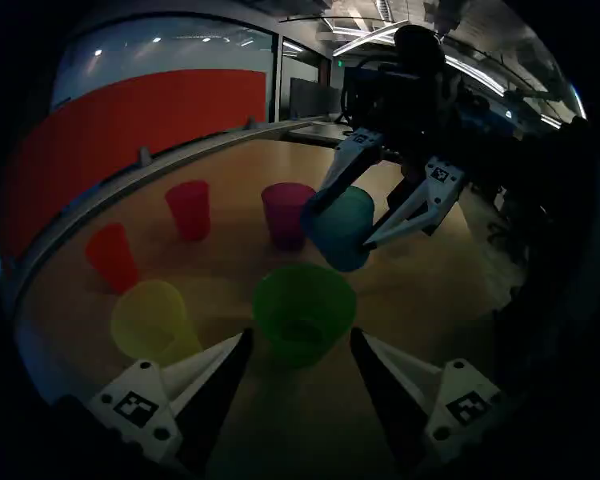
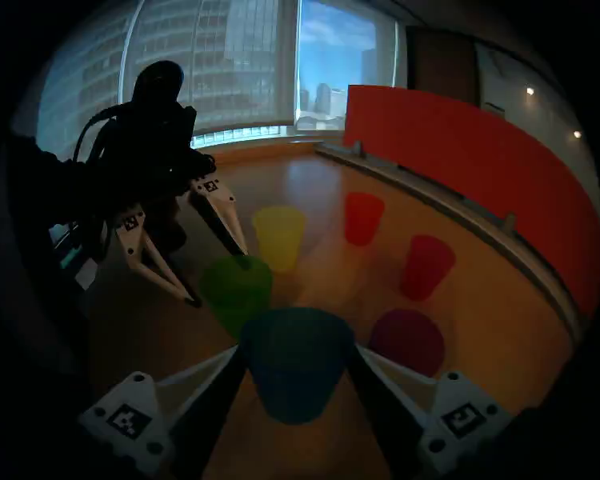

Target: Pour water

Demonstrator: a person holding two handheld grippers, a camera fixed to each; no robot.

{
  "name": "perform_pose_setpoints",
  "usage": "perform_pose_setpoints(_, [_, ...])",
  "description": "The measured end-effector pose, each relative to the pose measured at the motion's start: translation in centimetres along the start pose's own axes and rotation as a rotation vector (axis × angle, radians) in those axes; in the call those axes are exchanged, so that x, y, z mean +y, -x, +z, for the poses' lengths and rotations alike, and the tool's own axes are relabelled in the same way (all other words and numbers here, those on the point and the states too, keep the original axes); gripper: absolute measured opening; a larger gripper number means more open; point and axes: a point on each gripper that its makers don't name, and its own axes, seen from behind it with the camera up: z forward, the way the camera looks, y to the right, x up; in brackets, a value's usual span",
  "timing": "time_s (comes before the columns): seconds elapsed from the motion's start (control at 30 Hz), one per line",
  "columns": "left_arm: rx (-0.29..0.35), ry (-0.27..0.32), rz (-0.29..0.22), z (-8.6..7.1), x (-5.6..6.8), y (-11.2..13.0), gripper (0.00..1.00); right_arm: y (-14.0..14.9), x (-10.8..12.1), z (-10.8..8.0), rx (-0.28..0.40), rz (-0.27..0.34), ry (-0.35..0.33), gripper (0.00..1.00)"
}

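My left gripper (image 1: 302, 332) sits low over the wooden table (image 1: 428, 296), its fingers pressed to both sides of an upright green cup (image 1: 304, 312). My right gripper (image 1: 338, 228) is shut on a teal cup (image 1: 340, 228), holding it tilted in the air just beyond the green cup and beside a magenta cup (image 1: 286, 212). In the right gripper view the teal cup (image 2: 296, 364) is clamped between my right gripper's (image 2: 296, 350) fingers. Beyond it stands the green cup (image 2: 236, 292), with the left gripper (image 2: 219, 278) around it. I cannot see water in either cup.
Other cups stand on the table: yellow (image 1: 152, 320), orange-red (image 1: 112, 256) and pink-red (image 1: 190, 208) to the left. A red wall panel (image 1: 140, 112) runs behind the table's curved far edge. A dark-sleeved person (image 2: 52, 208) is at the left.
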Motion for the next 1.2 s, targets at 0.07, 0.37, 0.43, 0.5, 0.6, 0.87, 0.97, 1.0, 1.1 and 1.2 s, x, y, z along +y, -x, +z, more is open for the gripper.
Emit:
perform_pose_setpoints(0.07, [-0.003, -0.003, 0.000, -0.1, 0.0, 0.2, 0.89, 0.4, -0.1, 0.1, -0.001, -0.001, 0.000, 0.89])
perform_pose_setpoints(0.37, [0.006, -0.029, -0.025, -1.0, -0.3, 0.7, 0.89, 1.3, 0.1, 0.4, 0.003, -0.015, 0.011, 0.90])
perform_pose_setpoints(0.43, [0.006, -0.035, -0.032, -1.2, -0.5, 0.8, 0.89, 1.5, 0.1, 0.5, 0.001, -0.017, 0.012, 0.90])
perform_pose_setpoints(0.5, [0.005, -0.041, -0.039, -1.3, -0.6, 0.9, 0.89, 1.7, 0.1, 0.5, 0.000, -0.019, 0.014, 0.90])
perform_pose_setpoints(0.6, [0.007, -0.044, -0.047, -1.6, -0.6, 0.9, 0.89, 2.0, 0.2, 0.6, 0.002, -0.022, 0.018, 0.90])
perform_pose_setpoints(0.87, [0.015, -0.042, -0.081, -1.8, -0.3, 0.8, 0.89, 2.6, 0.2, 0.0, 0.014, -0.016, 0.019, 0.91])
perform_pose_setpoints(0.97, [0.017, -0.043, -0.082, -1.9, -0.2, 0.8, 0.89, 2.8, 0.2, -0.3, 0.014, -0.014, 0.022, 0.91])
perform_pose_setpoints(1.0, [0.018, -0.045, -0.082, -2.0, -0.2, 0.8, 0.89, 3.0, 0.2, -0.4, 0.013, -0.012, 0.024, 0.91])
perform_pose_setpoints(1.1, [0.019, -0.048, -0.080, -2.1, 0.0, 0.7, 0.89, 3.4, 0.3, -0.8, 0.011, -0.004, 0.030, 0.91])
perform_pose_setpoints(1.2, [0.021, -0.043, -0.081, -2.3, 0.3, 0.7, 0.89, 3.8, 0.4, -1.1, 0.007, 0.003, 0.038, 0.91])
